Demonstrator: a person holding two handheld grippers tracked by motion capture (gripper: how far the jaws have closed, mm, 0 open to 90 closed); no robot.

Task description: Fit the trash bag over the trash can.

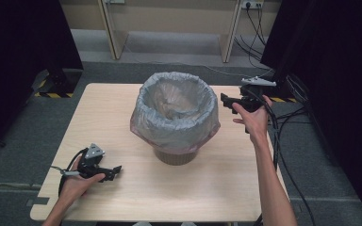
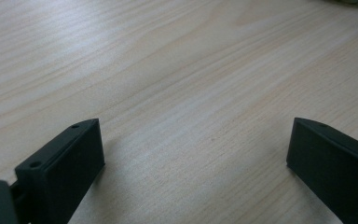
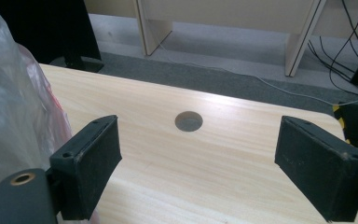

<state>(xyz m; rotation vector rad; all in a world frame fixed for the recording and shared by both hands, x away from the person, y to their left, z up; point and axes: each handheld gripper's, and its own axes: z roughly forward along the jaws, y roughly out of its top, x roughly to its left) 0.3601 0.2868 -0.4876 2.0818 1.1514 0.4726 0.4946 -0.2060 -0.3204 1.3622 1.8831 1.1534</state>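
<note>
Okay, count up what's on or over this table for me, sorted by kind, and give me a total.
Bin with a plastic bag liner: 1
Handheld tools: 2, the left tool low over the table, the right tool beside the bag; both open and empty
Total: 3

A bin (image 1: 179,153) stands at the middle of the table (image 1: 226,188), a bag (image 1: 176,110) lining it and folded over its rim; the left gripper (image 1: 115,170) rests on the table's near left corner; the right gripper (image 1: 224,100) hangs just right of the bag; a round hole (image 3: 188,121) sits in the tabletop ahead of it.
</note>
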